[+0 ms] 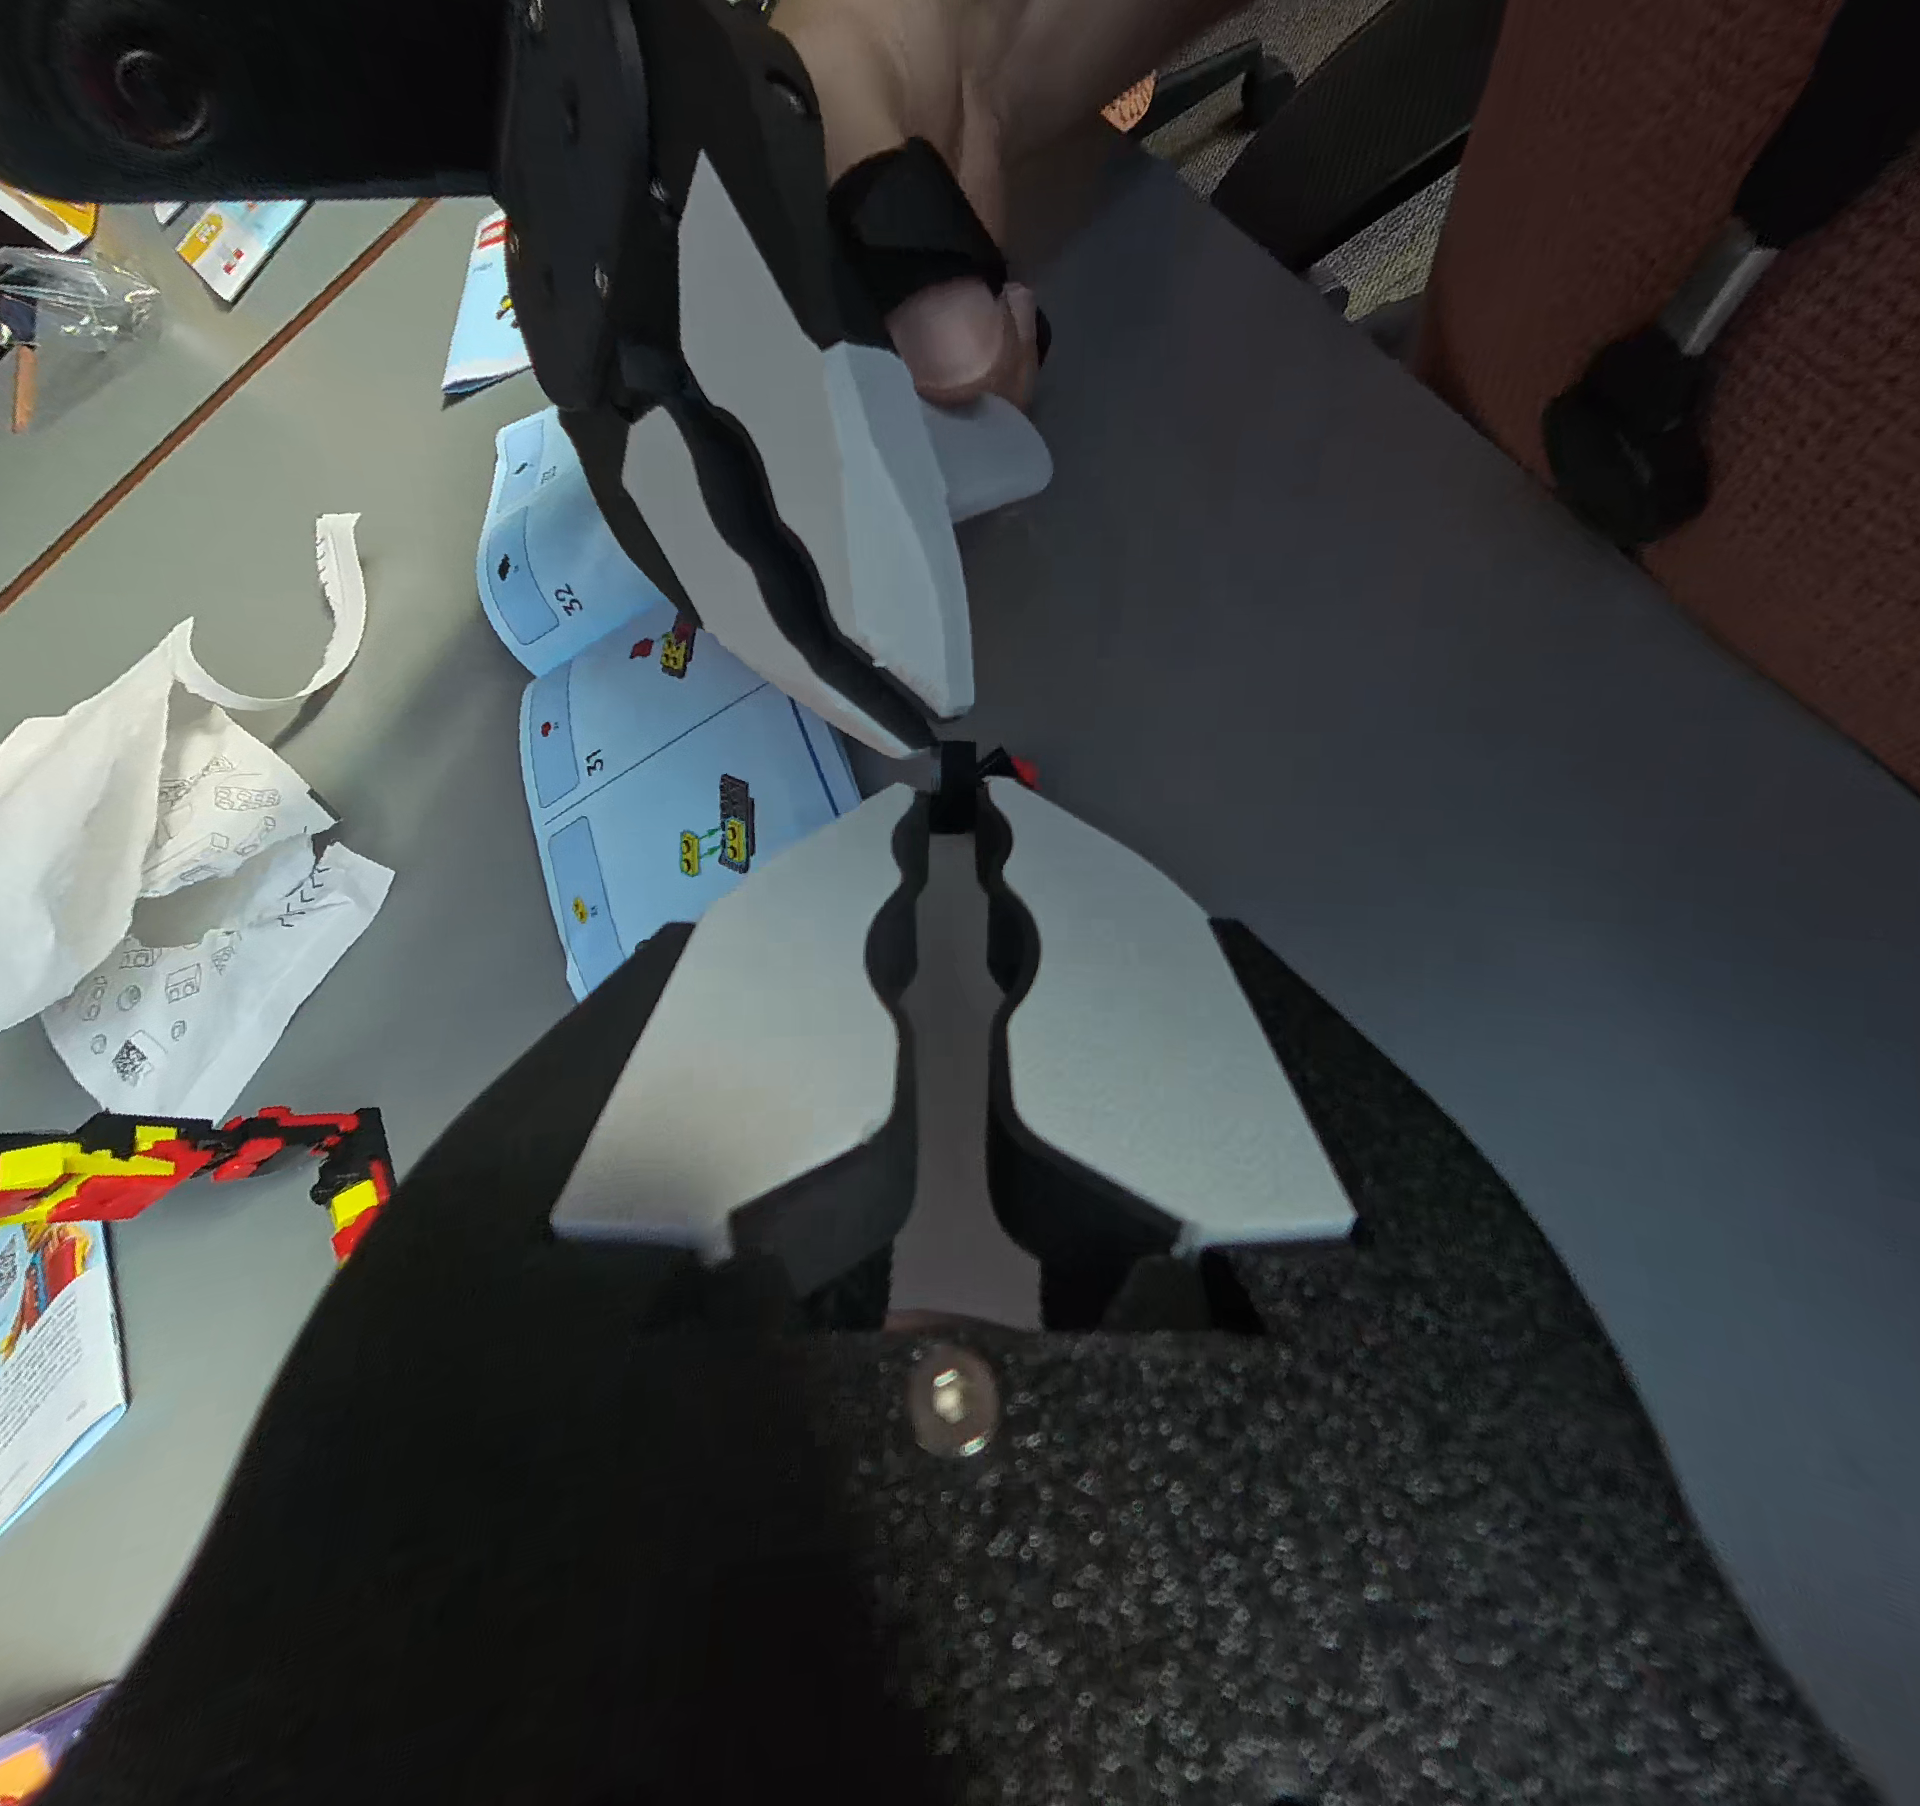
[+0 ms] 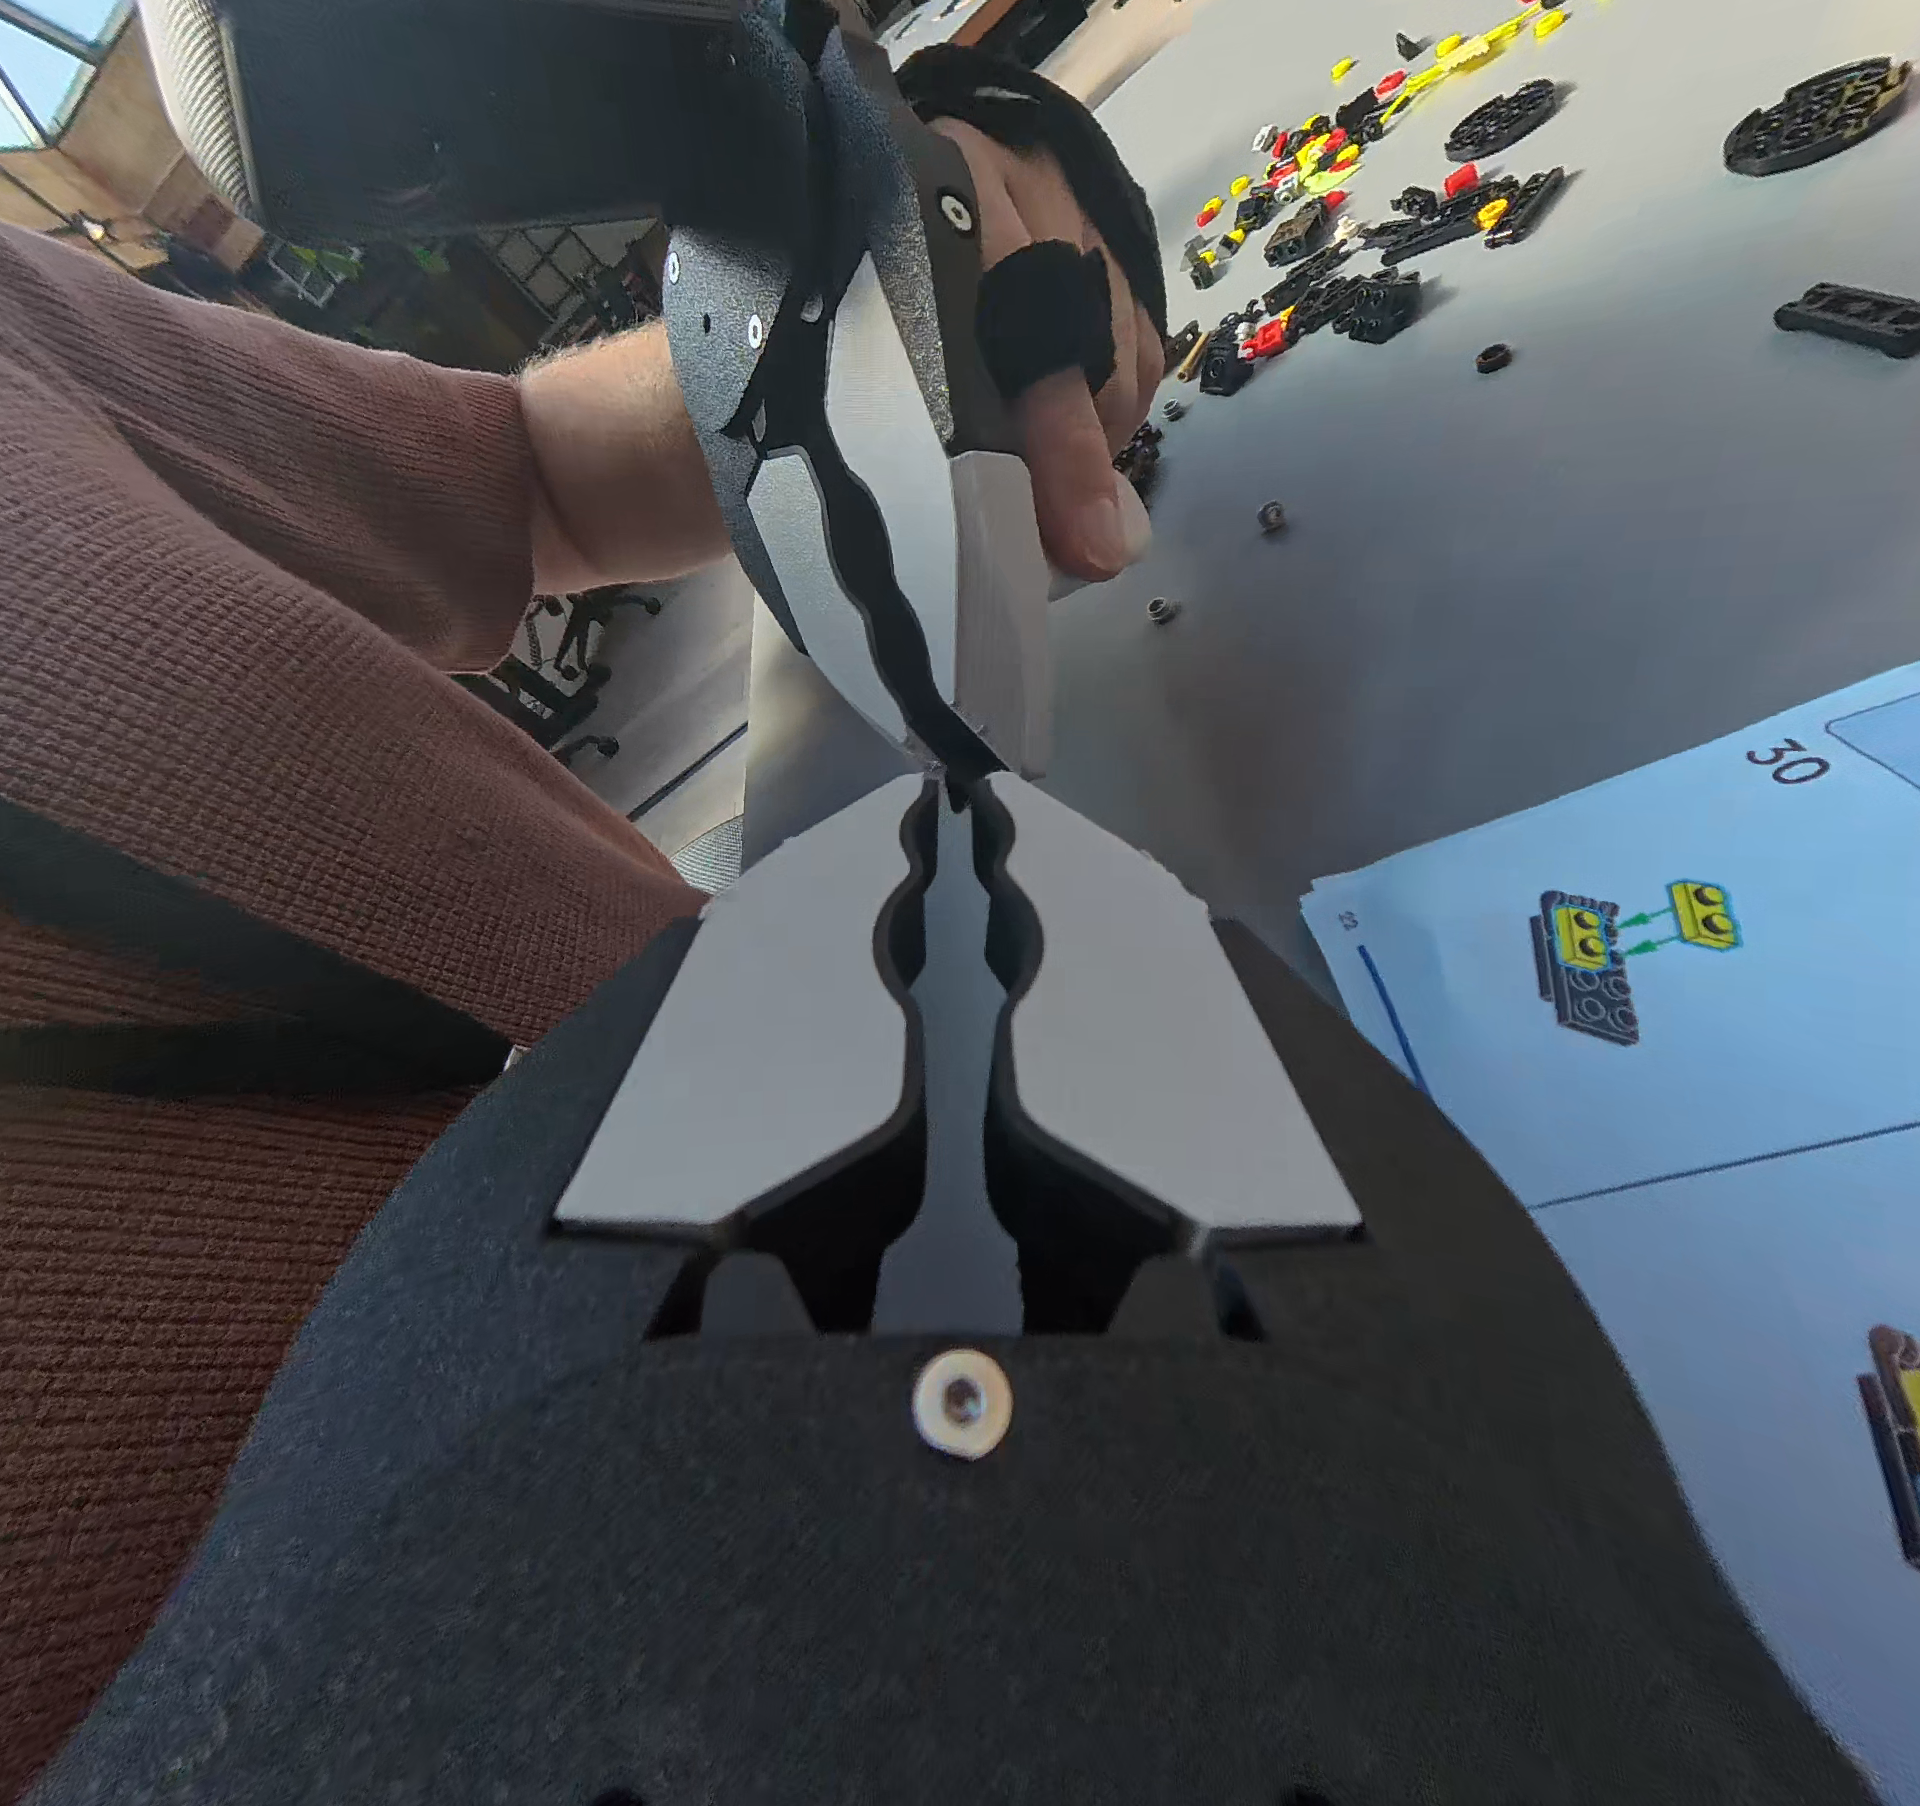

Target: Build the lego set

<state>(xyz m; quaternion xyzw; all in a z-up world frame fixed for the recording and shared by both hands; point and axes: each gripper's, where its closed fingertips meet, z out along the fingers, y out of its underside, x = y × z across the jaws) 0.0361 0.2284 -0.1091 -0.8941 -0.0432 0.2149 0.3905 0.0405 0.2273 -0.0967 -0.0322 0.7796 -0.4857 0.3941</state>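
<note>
Both grippers meet tip to tip above the grey table (image 1: 1455,821). In the left wrist view my left gripper (image 1: 951,806) is shut on a small black lego piece (image 1: 956,782) with a red part (image 1: 1025,771) at its side. My right gripper (image 1: 928,740) comes down from above, and its closed tips pinch the same small assembly. In the right wrist view my right gripper (image 2: 954,798) is shut on a tiny dark piece (image 2: 956,800), with the left gripper (image 2: 961,757) closed right against it. Most of the piece is hidden by the fingertips.
An open blue instruction booklet (image 1: 665,780) lies under the grippers and also shows in the right wrist view (image 2: 1662,977). A pile of loose bricks (image 2: 1320,229) and round black plates (image 2: 1818,115) lie farther off. A torn paper bag (image 1: 177,883) and a red-yellow-black build (image 1: 177,1164) lie left. The tips of both grippers are at nearly the same place. Both grippers' tips are roughly 20 cm from the red-yellow-black build (image 1: 177,1164).
</note>
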